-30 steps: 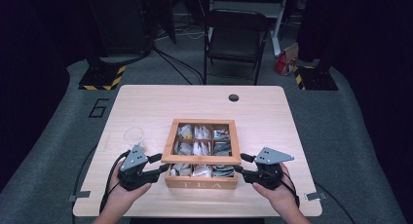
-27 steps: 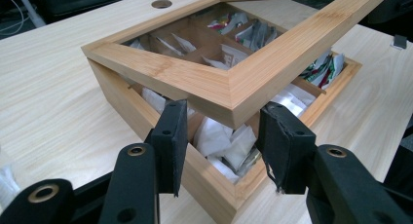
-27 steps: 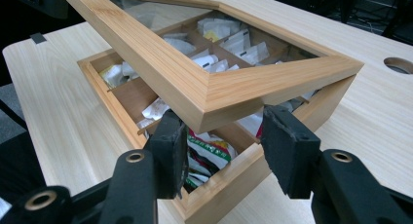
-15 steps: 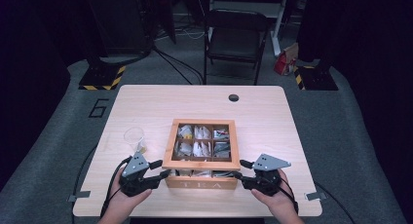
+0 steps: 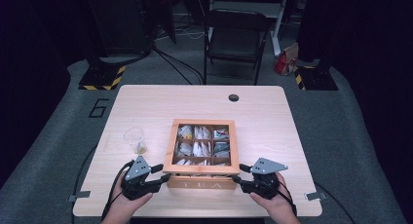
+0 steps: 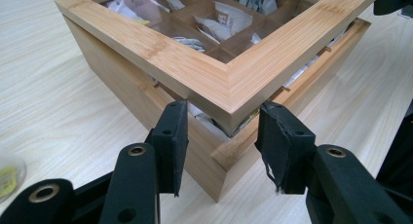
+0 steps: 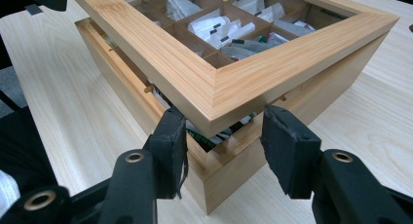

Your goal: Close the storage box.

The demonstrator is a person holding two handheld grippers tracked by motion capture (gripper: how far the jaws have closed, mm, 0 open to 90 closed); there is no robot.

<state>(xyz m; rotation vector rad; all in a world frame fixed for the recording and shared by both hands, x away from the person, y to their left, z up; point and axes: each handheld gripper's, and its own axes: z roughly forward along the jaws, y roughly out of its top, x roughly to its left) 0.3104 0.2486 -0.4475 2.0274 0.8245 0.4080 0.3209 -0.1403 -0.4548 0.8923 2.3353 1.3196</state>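
Hands have crept a little toward the desk's (image 5: 272, 136) near edge over the last second. Both grippers now sit on the front corners of the tea box (image 5: 202, 183) rather than alongside it. Jaw widths unchanged.

Left gripper (image 5: 163, 172): jaws part-open, pads bearing on the two faces of the lid's (image 5: 202, 170) front-left corner. Right gripper (image 5: 239, 173): same on the front-right corner.

Both gripper views show the lid's front edge riding above the base, with a gap and tea bags (image 5: 201, 148) poking out of it. My read: the lid is gripped at both corners and just starting to lift, with almost all of the swing open left to do.

Box sits near the middle of the desk's near edge, front face toward the person.

Count:
- 1 tea box, 1 windowed lid
- compartments: three across; I make it three rows, the front row is hard to see
- 1 clear cup (image 5: 135, 140), left of the box, something yellowish inside
- 2 grippers
- 1 chair (image 5: 236, 39) beyond the far edge
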